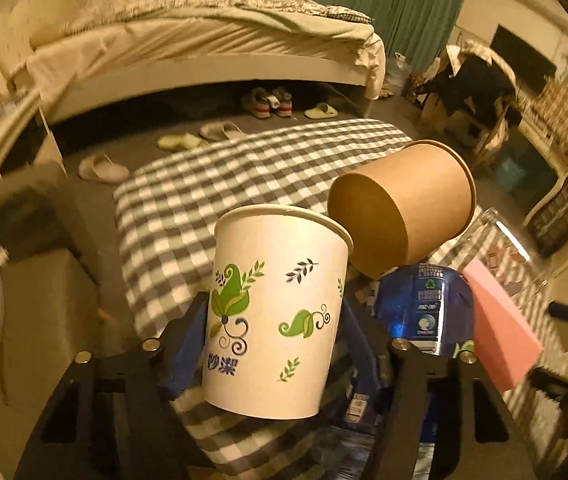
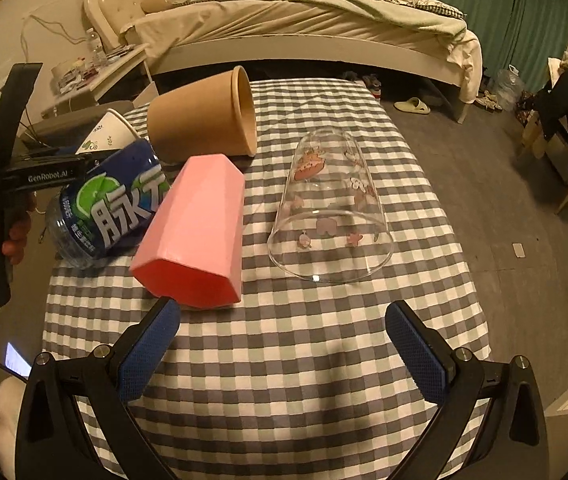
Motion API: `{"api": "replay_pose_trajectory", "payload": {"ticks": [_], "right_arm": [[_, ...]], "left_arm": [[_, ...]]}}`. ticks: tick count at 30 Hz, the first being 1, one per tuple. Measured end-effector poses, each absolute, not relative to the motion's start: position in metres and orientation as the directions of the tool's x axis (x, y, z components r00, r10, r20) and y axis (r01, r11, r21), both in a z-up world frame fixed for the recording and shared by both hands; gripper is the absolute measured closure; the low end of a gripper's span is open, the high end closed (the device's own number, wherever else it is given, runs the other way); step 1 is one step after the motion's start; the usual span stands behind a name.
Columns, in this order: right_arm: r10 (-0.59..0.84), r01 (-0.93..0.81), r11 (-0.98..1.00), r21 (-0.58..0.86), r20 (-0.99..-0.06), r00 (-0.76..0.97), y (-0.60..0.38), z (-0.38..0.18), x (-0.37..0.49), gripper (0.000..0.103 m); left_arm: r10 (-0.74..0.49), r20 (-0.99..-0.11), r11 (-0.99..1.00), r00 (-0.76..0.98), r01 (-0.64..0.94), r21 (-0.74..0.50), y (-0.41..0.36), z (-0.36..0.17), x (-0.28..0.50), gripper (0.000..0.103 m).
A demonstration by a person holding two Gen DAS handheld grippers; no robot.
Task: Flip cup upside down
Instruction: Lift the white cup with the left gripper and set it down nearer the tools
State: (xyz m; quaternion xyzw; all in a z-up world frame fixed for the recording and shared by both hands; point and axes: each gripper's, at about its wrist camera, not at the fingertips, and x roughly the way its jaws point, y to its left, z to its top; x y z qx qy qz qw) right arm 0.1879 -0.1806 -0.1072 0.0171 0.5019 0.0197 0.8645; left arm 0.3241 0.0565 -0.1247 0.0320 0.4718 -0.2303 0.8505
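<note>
The left gripper [image 1: 273, 344] has its jaws clamped on the white paper cup [image 1: 275, 312], one blue pad pressed to each side of its lower wall; the cup stands mouth up, tilted slightly, and is lifted clear of the checked cloth of the table [image 1: 187, 200]. From the right wrist view only a sliver of that white cup [image 2: 109, 130] shows, behind the blue bottle [image 2: 107, 204] and above the black body of the left gripper, which a hand [image 2: 11, 232] grips at the left edge. The right gripper [image 2: 284, 344] hangs over the near part of the table [image 2: 284, 360] with its jaws spread wide and nothing between them; its left pad sits just below the pink cup [image 2: 195, 236]. Taking the pink cup as the landmark: it lies on its side, its faceted base turned toward the right gripper. Touching it on its left lies the blue bottle, also on its side, with a green lime and white characters on its label. Just behind the pink cup lies the brown paper cup [image 2: 203, 120], on its side with its open mouth facing right. To the right of the pink cup, apart from it, a clear glass cup [image 2: 332, 208] printed with small cartoon figures stands upside down on the cloth, mouth down. Beyond the table is a bed [image 2: 304, 20] with rumpled covers.
</note>
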Motion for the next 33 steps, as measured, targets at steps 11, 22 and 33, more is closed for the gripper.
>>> {"api": "replay_pose_trajectory", "payload": {"ticks": [11, 22, 33], "right_arm": [[0.073, -0.01, 0.997, 0.081, -0.828, 0.556, -0.187, -0.076, 0.169, 0.0], [0.122, -0.011, 0.988, 0.157, -0.714, 0.689, -0.22, 0.001, 0.103, 0.0], [0.095, -0.006, 0.992, 0.127, -0.706, 0.702, -0.273, 0.011, 0.041, 0.0]], "left_arm": [[-0.238, -0.768, 0.946, 0.595, 0.321, -0.044, 0.07, -0.06, 0.289, 0.041], [-0.206, -0.746, 0.966, 0.633, 0.253, -0.051, 0.003, 0.017, 0.152, 0.041], [-0.137, -0.792, 0.986, 0.595, 0.01, -0.164, -0.052, -0.058, 0.074, 0.041]]}}
